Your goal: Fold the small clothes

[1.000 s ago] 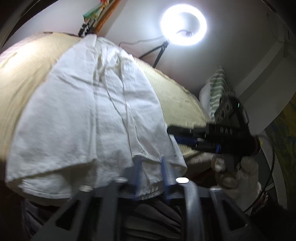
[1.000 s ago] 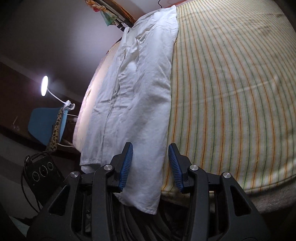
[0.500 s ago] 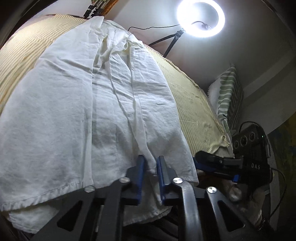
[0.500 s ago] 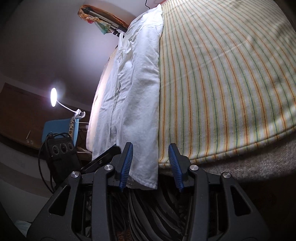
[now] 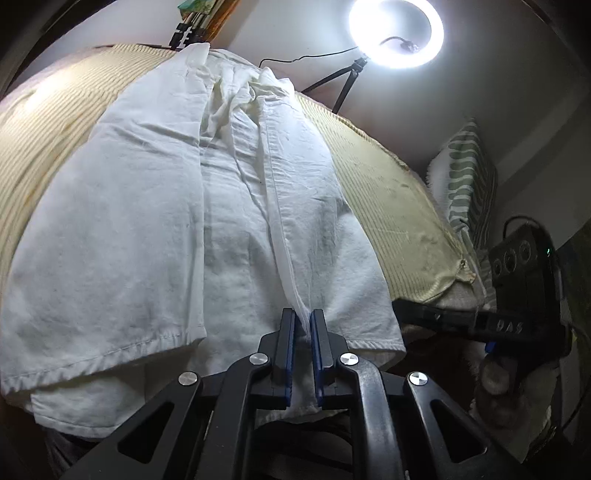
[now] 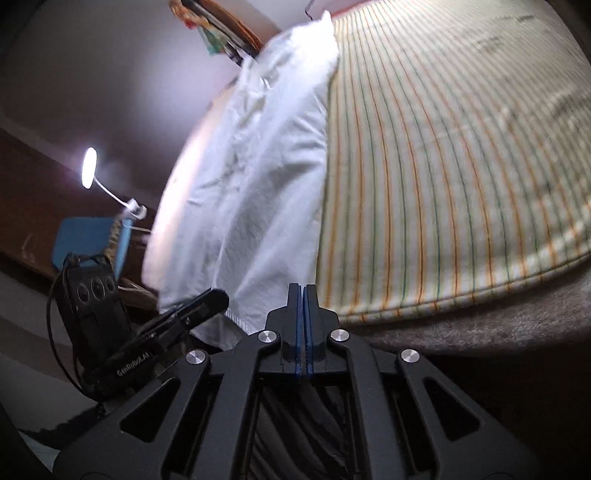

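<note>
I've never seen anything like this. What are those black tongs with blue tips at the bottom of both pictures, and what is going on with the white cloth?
There is no robot here: a person holds one hand-held gripper in each hand, and each carries a wide-angle camera looking along its two fingers. One picture comes from the left gripper, the other from the right gripper. A white garment lies spread on a bed covered with a striped sheet, its near edge hanging over the side. The left gripper's blue pads are pinched on a ridge of the garment near its hem. The right gripper's pads are pressed together at the bed's edge; whether any cloth is caught between them cannot be told. The bright circle is a ring light on a stand behind the bed.
</note>
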### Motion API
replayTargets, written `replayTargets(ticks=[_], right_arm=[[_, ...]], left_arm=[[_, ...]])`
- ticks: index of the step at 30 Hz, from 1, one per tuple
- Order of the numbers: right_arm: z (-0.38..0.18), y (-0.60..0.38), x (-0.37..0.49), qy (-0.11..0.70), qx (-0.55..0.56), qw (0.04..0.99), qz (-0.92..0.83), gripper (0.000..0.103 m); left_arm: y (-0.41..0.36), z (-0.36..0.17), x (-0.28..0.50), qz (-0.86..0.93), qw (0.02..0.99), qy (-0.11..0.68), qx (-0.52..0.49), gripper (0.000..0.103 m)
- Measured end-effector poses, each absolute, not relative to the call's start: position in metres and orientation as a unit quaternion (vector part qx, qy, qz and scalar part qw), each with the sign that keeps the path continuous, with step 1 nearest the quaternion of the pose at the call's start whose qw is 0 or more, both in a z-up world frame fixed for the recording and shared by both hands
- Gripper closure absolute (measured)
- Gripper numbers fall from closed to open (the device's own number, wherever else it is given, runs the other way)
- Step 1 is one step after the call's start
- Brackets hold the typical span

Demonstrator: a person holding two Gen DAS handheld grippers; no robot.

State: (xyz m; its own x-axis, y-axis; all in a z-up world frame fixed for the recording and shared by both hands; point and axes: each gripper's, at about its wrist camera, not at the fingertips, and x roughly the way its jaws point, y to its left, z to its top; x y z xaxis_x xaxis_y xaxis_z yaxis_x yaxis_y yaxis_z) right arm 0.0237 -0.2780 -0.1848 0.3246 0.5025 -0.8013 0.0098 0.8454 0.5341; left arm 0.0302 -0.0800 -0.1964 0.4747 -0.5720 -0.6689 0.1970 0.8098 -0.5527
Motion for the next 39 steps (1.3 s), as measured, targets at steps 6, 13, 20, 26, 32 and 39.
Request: replayTargets(ticks=[6,13,20,26,32,39], right_arm=[[-0.164,-0.262,0.017,0.558,0.136,0.805,0.149,0.101],[-0.134,-0.261,0.058,0.476,0.154,0.847,0.181,0.101],[-0.153,-0.224,0.134,0.490,0.100,0.845,0.189,0.101],[-0.184,-0.221,0.139,0.529,0.060,0.829,0.172,0.101],[-0.177,-0.236,0.092,0.529,0.077,0.826,0.181,0.101],[-0.157,-0.252,0.039,0.531,0.083,0.824,0.178,0.088]], left_arm=[[-0.075,-0.179,0.016,-0.248,0.845,0.442,-0.171,0.073],[-0.033,-0.149,-0.003,-0.219,0.886,0.391,-0.115,0.069],[0.008,-0.142,0.024,-0.176,0.904,0.378,-0.099,0.069],[0.015,-0.158,0.068,-0.182,0.890,0.407,-0.090,0.068],[0.017,-0.185,0.048,-0.186,0.884,0.421,-0.079,0.068],[0.045,-0.174,0.009,-0.178,0.885,0.416,-0.111,0.056]])
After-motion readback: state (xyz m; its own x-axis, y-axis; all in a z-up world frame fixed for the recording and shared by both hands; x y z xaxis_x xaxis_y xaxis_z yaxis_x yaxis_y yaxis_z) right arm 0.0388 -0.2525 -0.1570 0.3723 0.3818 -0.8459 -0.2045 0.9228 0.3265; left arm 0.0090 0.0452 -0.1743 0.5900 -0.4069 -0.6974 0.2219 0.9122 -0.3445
